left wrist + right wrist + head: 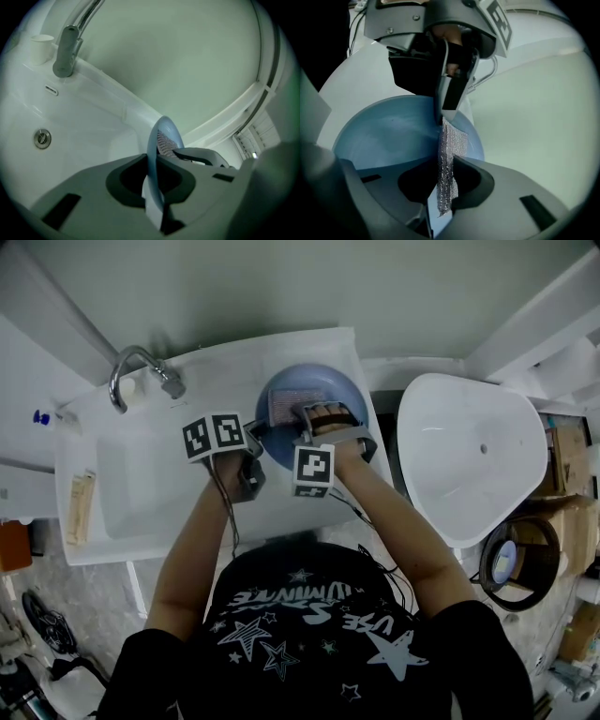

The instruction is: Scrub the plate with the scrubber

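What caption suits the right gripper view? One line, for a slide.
Right gripper shut on the silver mesh scrubber at the blue plate, which the left gripper grips by its rim.

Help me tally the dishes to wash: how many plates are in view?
1: the blue plate, its rim clamped in the left gripper, at the right end of the sink. No others show.

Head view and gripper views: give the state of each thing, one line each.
Round blue plate: held at its rim, face up towards the head view.
Silver mesh scrubber: gripped, over the plate's face.
Left gripper: shut on the plate's rim.
Right gripper: shut on the scrubber.
Chrome tap: no water running.
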{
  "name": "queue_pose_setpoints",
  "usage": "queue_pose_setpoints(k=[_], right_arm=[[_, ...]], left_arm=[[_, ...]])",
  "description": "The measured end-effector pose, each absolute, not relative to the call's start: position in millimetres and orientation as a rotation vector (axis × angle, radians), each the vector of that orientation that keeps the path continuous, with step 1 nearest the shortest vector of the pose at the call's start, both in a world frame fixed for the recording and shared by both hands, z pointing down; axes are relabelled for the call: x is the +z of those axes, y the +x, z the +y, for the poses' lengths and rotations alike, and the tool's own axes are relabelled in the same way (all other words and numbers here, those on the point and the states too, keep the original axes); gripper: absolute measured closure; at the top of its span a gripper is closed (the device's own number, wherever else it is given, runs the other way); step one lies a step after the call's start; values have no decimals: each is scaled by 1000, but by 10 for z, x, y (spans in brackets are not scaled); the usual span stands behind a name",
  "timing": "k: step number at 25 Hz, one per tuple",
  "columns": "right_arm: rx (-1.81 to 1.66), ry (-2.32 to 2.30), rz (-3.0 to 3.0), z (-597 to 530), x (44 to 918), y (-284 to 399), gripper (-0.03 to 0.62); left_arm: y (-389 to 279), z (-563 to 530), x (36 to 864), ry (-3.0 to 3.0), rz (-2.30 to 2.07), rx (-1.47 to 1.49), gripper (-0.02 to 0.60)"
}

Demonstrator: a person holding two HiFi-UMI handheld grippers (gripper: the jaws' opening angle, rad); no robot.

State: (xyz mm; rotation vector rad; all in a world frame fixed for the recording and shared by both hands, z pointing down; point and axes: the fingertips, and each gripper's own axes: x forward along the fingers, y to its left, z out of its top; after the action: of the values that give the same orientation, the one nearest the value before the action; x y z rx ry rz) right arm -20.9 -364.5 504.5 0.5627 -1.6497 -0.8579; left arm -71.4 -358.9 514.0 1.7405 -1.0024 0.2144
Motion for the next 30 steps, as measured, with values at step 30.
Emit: queue_pose_setpoints(k=[30], right_arm=[[-772,201,-1766,-2691,5194,-189,511]], left_arm=[[-1171,-3588,5333,1611,-1151,111,552]])
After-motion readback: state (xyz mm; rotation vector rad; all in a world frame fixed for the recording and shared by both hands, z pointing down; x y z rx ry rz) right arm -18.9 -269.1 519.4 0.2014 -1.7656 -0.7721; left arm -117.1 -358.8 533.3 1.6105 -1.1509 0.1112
